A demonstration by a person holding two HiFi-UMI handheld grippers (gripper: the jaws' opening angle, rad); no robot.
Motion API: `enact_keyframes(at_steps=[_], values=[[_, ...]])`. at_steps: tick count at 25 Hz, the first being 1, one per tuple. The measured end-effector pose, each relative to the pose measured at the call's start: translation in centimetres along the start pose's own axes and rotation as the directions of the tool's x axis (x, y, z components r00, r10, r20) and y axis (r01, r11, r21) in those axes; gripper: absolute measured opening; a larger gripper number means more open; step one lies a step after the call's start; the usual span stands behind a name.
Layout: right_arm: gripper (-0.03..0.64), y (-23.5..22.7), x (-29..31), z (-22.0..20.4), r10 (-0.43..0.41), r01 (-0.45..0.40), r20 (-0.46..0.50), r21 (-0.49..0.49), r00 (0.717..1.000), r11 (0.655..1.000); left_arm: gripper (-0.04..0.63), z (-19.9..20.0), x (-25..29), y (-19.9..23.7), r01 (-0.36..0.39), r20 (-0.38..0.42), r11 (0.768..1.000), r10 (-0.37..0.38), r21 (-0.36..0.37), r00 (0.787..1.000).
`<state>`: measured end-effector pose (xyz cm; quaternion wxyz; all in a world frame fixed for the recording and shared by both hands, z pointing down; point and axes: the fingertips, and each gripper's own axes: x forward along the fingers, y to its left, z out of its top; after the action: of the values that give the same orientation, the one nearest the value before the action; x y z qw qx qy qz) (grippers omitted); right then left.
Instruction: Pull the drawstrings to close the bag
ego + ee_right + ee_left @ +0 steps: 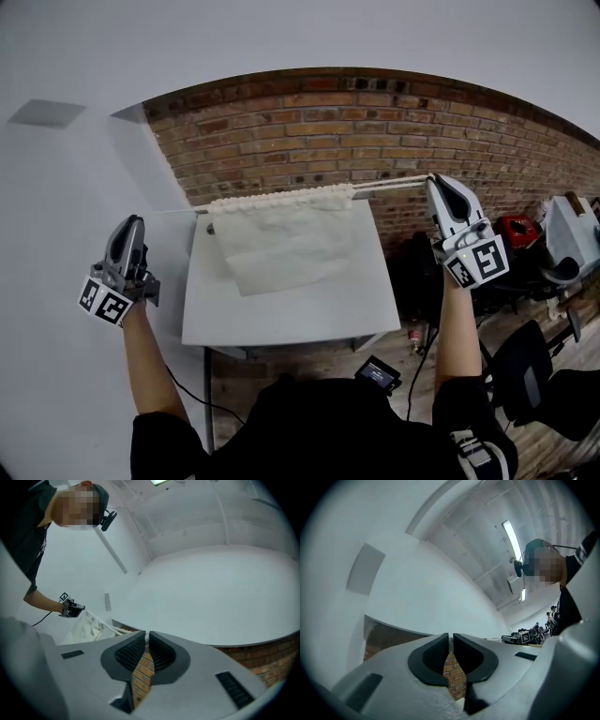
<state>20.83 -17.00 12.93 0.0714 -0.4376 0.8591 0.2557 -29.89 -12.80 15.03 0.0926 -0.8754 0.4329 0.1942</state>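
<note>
White drawstrings (394, 185) are clamped taut in the left gripper (133, 221) and the right gripper (439, 180), which are held well apart. The cinched bag (281, 236) is strung between them over the grey table (281, 314). A brick wall (394, 122) stands behind the table's far edge, a white wall (47, 281) lies close on the left, and a chair (525, 361) stands on the right.

- bag (281, 239): plain off-white
- drawstrings (394, 184): white
- desk (281, 314): pale grey
- brick wall (394, 122): red-brown, pale mortar lines
- left hand-held gripper (134, 221), right hand-held gripper (441, 180): grey, with black-and-white square markers
</note>
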Motion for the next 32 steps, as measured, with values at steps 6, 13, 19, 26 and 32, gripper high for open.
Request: enact_keyframes(at_steps=[6,13,19,26,32], values=[[0.031,-1.1,-0.3,0.4,-0.014,0.013,0.018,0.028,1.0,1.0,0.043,0.1,0.8,0.3,0.005,0.017,1.0,-0.005,-0.005,1.0],[0.03,-1.7,-0.2,0.4,-0.023,0.022,0.02,0.035,1.0,0.999,0.043,0.4,1.2,0.7,0.014,0.048,1.0,-0.014,-0.018,0.999],[0.029,-2.2,-0.3,0.6,-0.038,0.036,0.03,0.045,0.999,0.998,0.043,0.5,1.0,1.1,0.021,0.07,0.999,-0.018,-0.032,0.997],[0.029,-2.1,-0.3,0.9,-0.032,0.03,0.039,0.047,0.999,0.998,0.043,1.1,0.6,1.4,0.019,0.106,0.999,-0.014,-0.048,0.994],[0.029,-2.2,-0.3,1.2,-0.039,0.036,0.057,0.057,0.998,0.998,0.043,1.7,0.4,1.6,0.025,0.138,0.999,-0.018,-0.046,0.99]])
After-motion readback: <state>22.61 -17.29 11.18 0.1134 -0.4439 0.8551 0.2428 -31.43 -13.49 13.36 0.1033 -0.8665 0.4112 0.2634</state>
